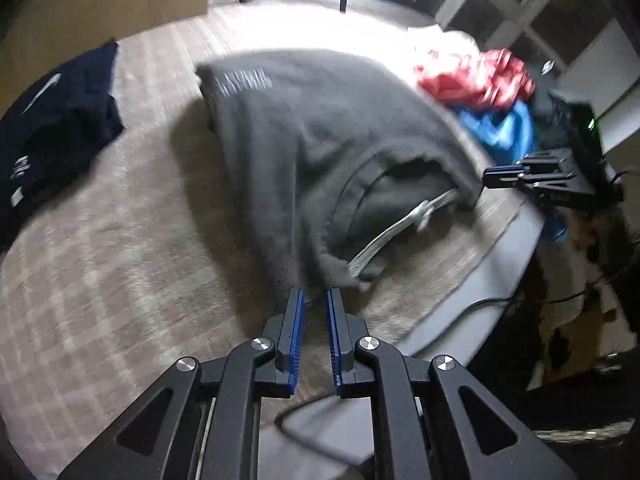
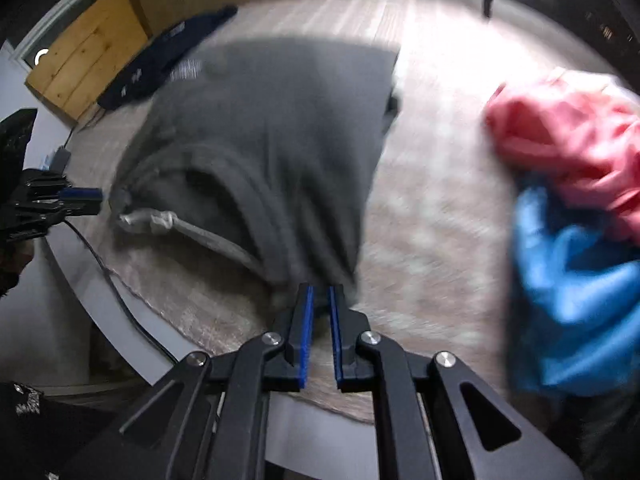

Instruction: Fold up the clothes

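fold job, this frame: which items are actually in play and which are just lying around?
In play:
- grey hoodie, half folded, white drawstring showing
- left hand-held gripper at its near corner
- right hand-held gripper at the other near corner

Lying about:
- navy garment, already folded
- red garment
- blue garment
- black cable
- wooden crate
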`<action>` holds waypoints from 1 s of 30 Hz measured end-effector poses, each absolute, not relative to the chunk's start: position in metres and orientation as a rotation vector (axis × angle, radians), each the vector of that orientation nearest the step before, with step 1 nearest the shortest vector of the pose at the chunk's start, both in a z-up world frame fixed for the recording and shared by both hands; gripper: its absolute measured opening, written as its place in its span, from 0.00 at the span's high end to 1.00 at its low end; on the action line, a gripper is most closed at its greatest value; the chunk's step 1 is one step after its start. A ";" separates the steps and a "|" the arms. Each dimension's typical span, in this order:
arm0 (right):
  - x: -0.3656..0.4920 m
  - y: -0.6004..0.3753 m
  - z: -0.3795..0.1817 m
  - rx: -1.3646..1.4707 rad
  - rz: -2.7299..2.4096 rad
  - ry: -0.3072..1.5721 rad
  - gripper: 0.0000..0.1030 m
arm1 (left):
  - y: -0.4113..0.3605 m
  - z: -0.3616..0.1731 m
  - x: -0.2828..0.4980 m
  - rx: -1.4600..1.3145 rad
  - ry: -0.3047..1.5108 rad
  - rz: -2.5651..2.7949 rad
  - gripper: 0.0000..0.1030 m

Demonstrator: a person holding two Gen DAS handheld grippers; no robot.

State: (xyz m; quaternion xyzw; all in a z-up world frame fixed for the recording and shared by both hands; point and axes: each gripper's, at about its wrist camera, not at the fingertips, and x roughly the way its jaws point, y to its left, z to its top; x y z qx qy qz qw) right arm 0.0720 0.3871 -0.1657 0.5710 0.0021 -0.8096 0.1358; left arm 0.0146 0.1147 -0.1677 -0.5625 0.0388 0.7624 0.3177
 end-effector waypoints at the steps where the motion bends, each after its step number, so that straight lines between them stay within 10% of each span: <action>1: 0.067 0.389 -0.156 1.620 -2.364 -0.018 0.91 | 0.110 -0.160 0.008 -1.455 0.080 2.043 0.89; 5: 0.024 0.396 -0.143 1.537 -2.428 -0.126 0.50 | 0.099 -0.163 -0.046 -1.507 -0.035 2.178 0.87; 15: -0.041 0.420 -0.186 1.606 -2.409 -0.325 0.49 | 0.116 -0.197 -0.090 -1.592 -0.175 2.143 0.77; 17: -0.042 0.425 -0.184 1.574 -2.429 -0.361 0.53 | 0.112 -0.188 -0.092 -1.581 -0.183 2.167 0.77; 20: -0.048 0.435 -0.185 1.555 -2.455 -0.393 0.91 | 0.119 -0.166 -0.089 -1.543 -0.150 2.193 0.77; 30: -0.072 0.425 -0.223 1.553 -2.209 -0.485 0.93 | 0.313 -0.162 -0.073 -1.492 0.089 1.942 0.67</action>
